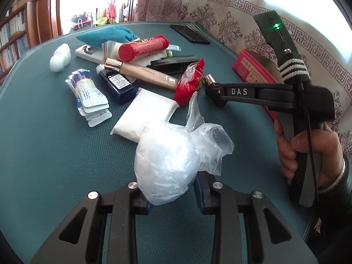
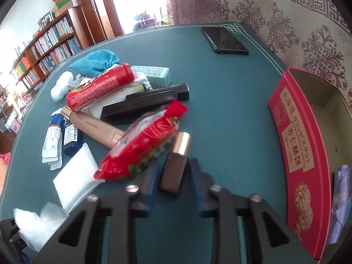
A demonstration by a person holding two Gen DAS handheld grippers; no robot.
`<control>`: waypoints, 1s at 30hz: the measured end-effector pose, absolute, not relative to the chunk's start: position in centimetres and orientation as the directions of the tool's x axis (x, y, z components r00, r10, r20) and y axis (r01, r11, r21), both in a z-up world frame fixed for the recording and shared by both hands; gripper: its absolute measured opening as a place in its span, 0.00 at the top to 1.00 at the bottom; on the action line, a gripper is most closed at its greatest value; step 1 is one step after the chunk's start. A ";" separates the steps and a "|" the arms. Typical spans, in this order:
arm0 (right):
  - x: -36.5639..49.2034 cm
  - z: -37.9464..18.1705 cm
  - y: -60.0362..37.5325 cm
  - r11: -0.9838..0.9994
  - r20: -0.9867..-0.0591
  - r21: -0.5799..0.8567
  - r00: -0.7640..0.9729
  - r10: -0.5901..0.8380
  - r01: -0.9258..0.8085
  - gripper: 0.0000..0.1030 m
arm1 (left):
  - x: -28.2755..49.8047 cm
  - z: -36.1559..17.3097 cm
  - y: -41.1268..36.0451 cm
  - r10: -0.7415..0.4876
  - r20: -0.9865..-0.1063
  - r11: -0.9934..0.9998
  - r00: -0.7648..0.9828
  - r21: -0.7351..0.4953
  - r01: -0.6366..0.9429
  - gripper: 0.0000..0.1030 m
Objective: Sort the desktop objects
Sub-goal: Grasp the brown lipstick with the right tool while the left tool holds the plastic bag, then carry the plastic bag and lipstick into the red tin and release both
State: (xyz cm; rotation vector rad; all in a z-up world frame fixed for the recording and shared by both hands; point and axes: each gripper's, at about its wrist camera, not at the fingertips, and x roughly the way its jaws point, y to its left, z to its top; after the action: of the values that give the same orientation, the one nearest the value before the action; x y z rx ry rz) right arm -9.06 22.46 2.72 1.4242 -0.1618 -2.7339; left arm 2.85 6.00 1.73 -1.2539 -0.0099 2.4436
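Note:
In the left wrist view, my left gripper [image 1: 173, 194] is shut on a crumpled clear plastic bag [image 1: 169, 158], which bulges up between the blue pads [image 1: 200, 187]. The same bag [image 2: 37, 222] shows at the bottom left of the right wrist view. My right gripper [image 2: 173, 176] is shut on a small dark brown bottle with a gold cap [image 2: 173, 171], just above the teal table mat [image 2: 231, 114]. From the left wrist view, a hand holds this right gripper [image 1: 212, 90] with the gold cap at its tips.
A red snack packet [image 2: 145, 145] lies against the bottle's left side. Behind it are a beige tube [image 2: 96, 127], black cases [image 2: 140, 107], a red canister [image 2: 99, 88], a teal cloth [image 2: 94, 63] and a white packet [image 2: 74, 176]. An open red biscuit box [image 2: 292, 154] stands at the right.

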 end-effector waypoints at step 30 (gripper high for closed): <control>1.6 9.7 33.1 -0.986 -0.638 0.099 -0.769 0.042 -0.136 0.79 | 3.7 7.7 17.3 0.408 -0.711 -0.865 -0.572 -0.102 -0.491 0.69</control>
State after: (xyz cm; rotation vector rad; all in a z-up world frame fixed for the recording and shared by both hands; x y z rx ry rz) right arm 1.57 33.08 9.67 1.0910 -0.2265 -3.0384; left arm 3.72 17.32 7.69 -1.0505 0.1445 2.4047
